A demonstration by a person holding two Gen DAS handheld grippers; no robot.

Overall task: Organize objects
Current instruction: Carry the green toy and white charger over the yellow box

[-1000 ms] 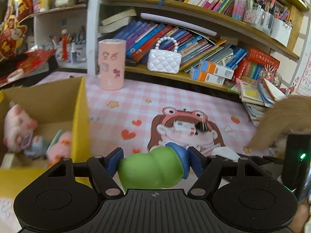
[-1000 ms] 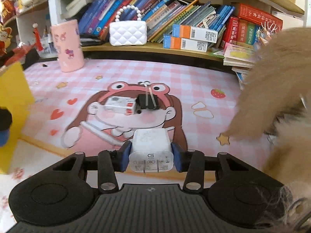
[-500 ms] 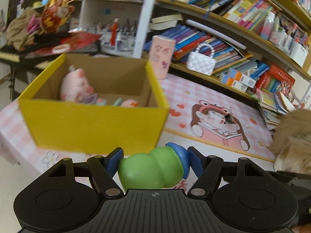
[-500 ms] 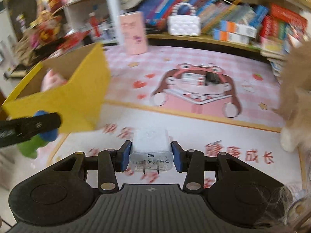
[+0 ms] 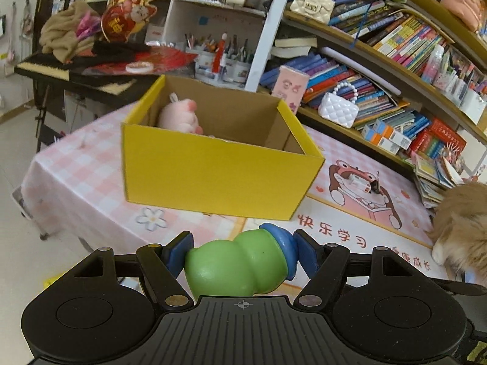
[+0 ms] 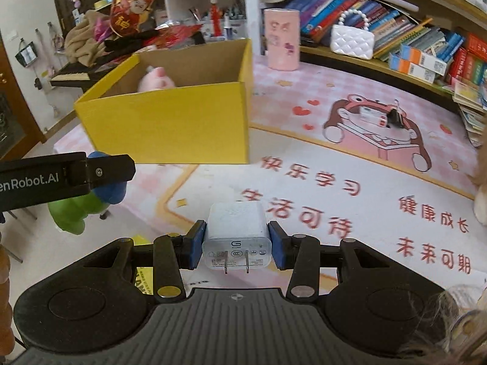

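Green and gourd-shaped, a blue-capped toy [image 5: 240,266] lies sideways, clamped between the blue pads of the left claw [image 5: 242,255], held in the air in front of the yellow cardboard box [image 5: 213,176]. The right claw [image 6: 237,243] is clamped on a white plug-in charger [image 6: 236,234], its two prongs pointing back toward the camera, also in front of the box and off to its right. Seen from the right wrist, the left claw and its toy hang just left of the charger. The box stands open-topped on the pink checked worktop [image 6: 334,91], with a pink plush pig [image 5: 179,118] inside against its far wall. Right of the box, on the cartoon mat [image 6: 380,140], a small white box [image 6: 371,117] and a black object [image 6: 395,118] lie touching. Behind the box stands a pink cylindrical container [image 6: 281,39], with a white quilted handbag [image 6: 351,41] on the bookshelf farther right.
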